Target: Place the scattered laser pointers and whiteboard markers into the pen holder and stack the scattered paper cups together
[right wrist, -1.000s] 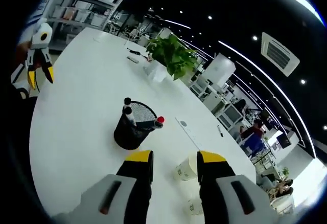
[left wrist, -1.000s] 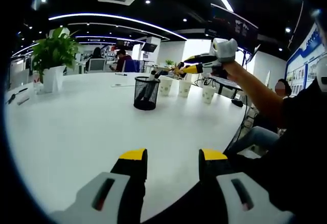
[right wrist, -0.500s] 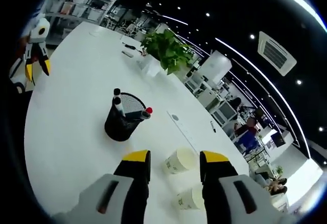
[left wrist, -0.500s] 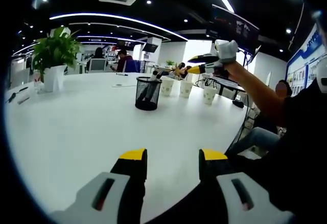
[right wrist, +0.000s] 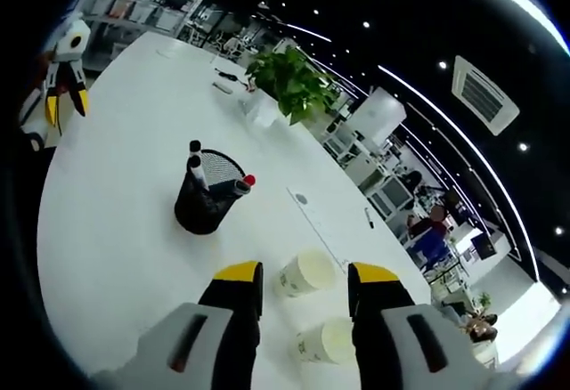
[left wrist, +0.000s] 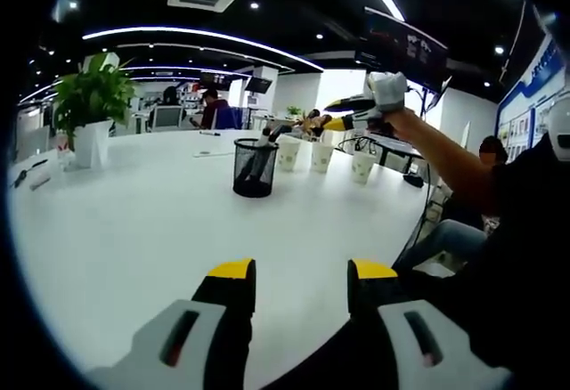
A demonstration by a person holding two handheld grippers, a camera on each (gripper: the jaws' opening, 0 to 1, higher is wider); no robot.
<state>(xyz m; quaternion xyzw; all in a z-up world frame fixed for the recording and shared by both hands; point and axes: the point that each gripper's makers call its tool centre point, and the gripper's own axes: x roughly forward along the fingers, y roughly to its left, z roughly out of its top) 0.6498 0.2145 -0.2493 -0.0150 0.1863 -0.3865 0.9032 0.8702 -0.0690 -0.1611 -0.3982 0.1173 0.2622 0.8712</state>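
Paper cups (right wrist: pixel 307 272) stand just ahead of my right fingers (right wrist: pixel 305 276), which are spread and grasping nothing; one cup shows between their tips, a second (right wrist: pixel 325 340) nearer by the right tip. Their printing is too small to read. Beyond to the left, the mesh pen holder (right wrist: pixel 202 201) stands upright with markers inside. My left fingers (left wrist: pixel 302 274) hover released over bare white surface (left wrist: pixel 134 221), the holder (left wrist: pixel 254 166) and three cups (left wrist: pixel 322 154) well beyond.

You've got a black mesh pen holder (right wrist: pixel 207 203) upright holding markers (right wrist: pixel 195 169), with white paper cups (right wrist: pixel 307 272) standing apart beside it.
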